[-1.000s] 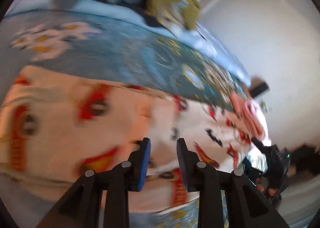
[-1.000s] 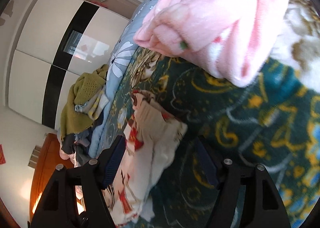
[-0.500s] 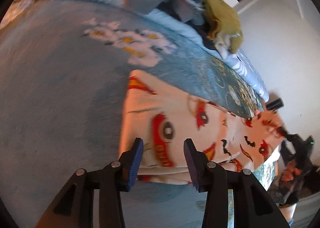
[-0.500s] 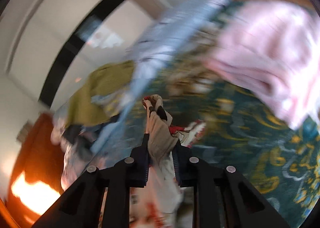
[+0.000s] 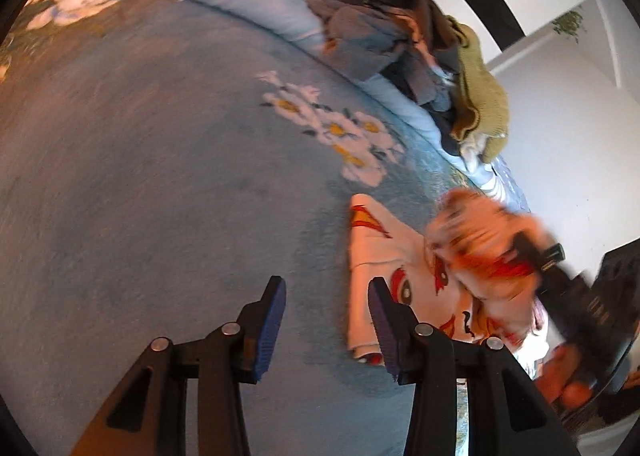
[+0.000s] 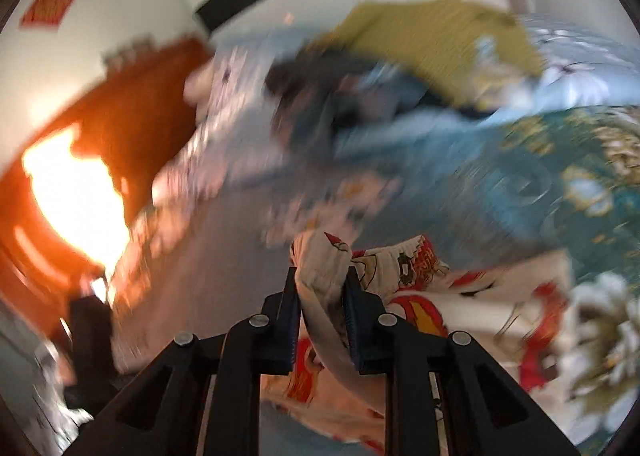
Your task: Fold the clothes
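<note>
Right wrist view: the right gripper (image 6: 320, 296) is clamped on a bunched fold of the cream garment (image 6: 472, 296) with red cartoon prints — the rest trails over the blue floral bedspread (image 6: 520, 184). In the left wrist view, the left gripper (image 5: 326, 316) hovers with fingers apart, holding nothing, just beside the garment's edge. A pile of clothes (image 5: 420, 56) — olive and grey — sits well apart near the bed's far side.
</note>
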A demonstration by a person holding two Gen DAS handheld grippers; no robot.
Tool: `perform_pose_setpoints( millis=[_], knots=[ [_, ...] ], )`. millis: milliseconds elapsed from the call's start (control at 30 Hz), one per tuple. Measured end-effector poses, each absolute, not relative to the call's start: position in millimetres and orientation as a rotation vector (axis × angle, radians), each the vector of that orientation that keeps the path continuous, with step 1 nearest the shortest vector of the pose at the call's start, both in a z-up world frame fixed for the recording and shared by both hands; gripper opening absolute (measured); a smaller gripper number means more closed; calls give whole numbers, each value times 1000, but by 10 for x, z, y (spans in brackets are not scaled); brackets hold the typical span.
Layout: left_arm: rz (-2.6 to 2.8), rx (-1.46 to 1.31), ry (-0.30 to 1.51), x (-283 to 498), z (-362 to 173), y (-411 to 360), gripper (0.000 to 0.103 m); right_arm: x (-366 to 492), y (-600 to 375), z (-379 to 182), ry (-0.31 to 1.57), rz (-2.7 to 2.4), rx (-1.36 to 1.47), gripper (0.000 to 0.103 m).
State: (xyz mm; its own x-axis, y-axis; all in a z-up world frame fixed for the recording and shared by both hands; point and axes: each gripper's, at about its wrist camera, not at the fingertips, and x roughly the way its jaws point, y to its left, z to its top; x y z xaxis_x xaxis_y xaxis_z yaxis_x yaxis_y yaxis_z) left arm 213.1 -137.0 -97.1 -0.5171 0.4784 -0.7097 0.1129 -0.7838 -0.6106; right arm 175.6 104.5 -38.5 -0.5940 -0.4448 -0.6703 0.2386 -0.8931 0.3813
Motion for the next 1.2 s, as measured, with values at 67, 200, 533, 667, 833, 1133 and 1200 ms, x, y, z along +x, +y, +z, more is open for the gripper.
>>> perform_pose_setpoints(
  millis=[67,200,533,667,833,1133,1200],
  knots=[
    [2380,-1405,-932,2144,-1001,-1404,47,1806,892,-533,-302,-2468,1176,21],
    [2335,-1398,-963,2122,-1045,-1374,47,1936,736,-690,-186,-2466,1222,29],
    [2146,-1340,-967,1909,-988,-889,47,2215,1142,-622,-282,-2472,1198,53],
    [2242,-1247,-764,1701,-704,-651,51,2302,1629,-554,-414,-2571,1206,59],
    [2143,-1350,-658,1265,-817,-269,55,2392,1943,-609,-516,-2603,1233,59],
    [2061,-1424,-680,1239,-1002,-117,44,2500,2132,-690,-605,-2596,1245,59],
    [2075,-1388,-673,1305,-928,-120,14,2506,2158,-681,-612,-2598,1243,59]
  ],
)
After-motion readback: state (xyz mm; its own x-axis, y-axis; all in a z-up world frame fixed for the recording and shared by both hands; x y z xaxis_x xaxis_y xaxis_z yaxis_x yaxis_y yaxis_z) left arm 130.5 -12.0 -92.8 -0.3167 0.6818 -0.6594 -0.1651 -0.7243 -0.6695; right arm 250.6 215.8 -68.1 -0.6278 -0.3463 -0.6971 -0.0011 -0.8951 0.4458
